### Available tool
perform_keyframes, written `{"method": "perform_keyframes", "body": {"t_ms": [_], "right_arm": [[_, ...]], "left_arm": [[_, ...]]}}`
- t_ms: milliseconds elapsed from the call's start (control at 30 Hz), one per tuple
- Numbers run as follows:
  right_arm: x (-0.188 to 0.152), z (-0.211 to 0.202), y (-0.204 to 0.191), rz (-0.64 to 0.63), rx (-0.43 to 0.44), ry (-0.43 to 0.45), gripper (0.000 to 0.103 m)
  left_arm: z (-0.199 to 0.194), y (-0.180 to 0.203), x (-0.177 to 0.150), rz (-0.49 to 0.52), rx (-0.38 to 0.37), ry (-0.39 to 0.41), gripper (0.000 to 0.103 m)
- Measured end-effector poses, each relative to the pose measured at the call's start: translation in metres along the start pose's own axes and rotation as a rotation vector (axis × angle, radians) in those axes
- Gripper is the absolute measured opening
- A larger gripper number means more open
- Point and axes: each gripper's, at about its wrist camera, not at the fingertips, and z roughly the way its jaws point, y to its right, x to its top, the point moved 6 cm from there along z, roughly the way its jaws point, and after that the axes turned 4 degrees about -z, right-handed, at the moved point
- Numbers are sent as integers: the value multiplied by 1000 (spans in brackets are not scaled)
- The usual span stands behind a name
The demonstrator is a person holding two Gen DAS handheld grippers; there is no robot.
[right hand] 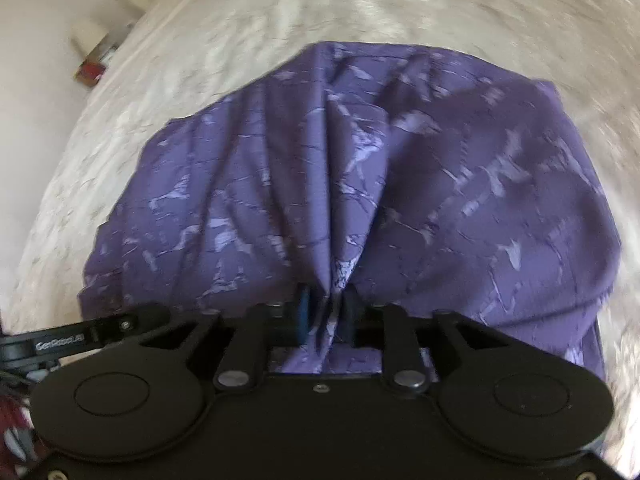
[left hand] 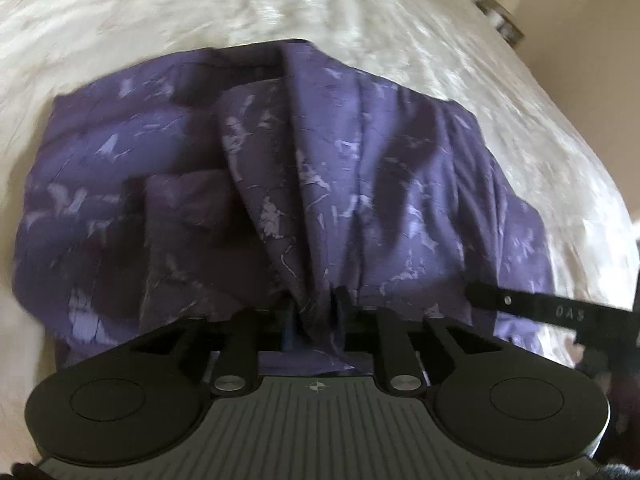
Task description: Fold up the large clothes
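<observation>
Left gripper [left hand: 316, 300]: both fingers pinched on a bunched ridge of the purple garment [left hand: 280, 184]. Cloth fills the narrow gap between the pads and a tail of it hangs through toward the gripper body. Pleats fan out from the pinch point.

The garment is dark purple with pale lilac streaks and lies spread on a cream bedspread [left hand: 460, 92]. In the left wrist view its left portion lies flatter, with a folded-over flap and a darker band along the far edge; the middle and right rise in creases toward the grip. Edges are motion-blurred, so the garment type is unclear.

At the right edge of the left wrist view, a black bar with pale lettering [left hand: 560, 312] crosses over the cloth's corner. A blurred object sits at the top right, off the bed; can't identify it.

Right gripper [right hand: 326, 312]: same story, fingers clamped on a gathered fold of the garment [right hand: 400, 184], blue pad visible on the left finger [right hand: 304, 316]. Cloth passes between the pads and down behind them. Folds radiate up and out from the pinch.

In the right wrist view, the bedspread [right hand: 200, 60] surrounds the cloth on three sides. A small red-and-brown object [right hand: 94, 66] sits beyond the bed's left edge.
</observation>
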Motion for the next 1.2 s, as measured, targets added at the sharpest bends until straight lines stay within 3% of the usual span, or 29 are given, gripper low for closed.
{"method": "perform_keyframes", "body": {"t_ms": [133,300,400,533,633,767,867,1000,1100,1133,1200], "right_arm": [[5,-19,1,-22,-41,61,57],[18,-58,-1,-119,-81,208,57],[31,-64,-12,-203,-81,260,57],[53,-45,-33,-309,-63,262,55],[70,-24,-44,-363,-51,257,54],[82,-1,-53,-407,-27,219,48],[84,19,-44,-412,-39,177,44],[82,48,-8,-312,-108,98,29],[80,44,-1,-278,-87,94,31],[80,38,-3,-276,-82,102,38],[79,22,-9,-276,-67,137,41]], "left_arm": [[-23,3,4,57,22,73,30],[-66,12,10,195,84,268,41],[-65,29,18,255,84,306,47],[-42,50,37,315,60,292,56],[-22,53,55,334,73,296,57],[-2,35,68,245,74,268,57],[22,12,75,177,118,215,57],[45,-12,76,200,168,156,57],[40,-10,74,229,156,157,57],[35,-8,75,229,156,163,57],[17,-4,73,234,162,194,58]]}}
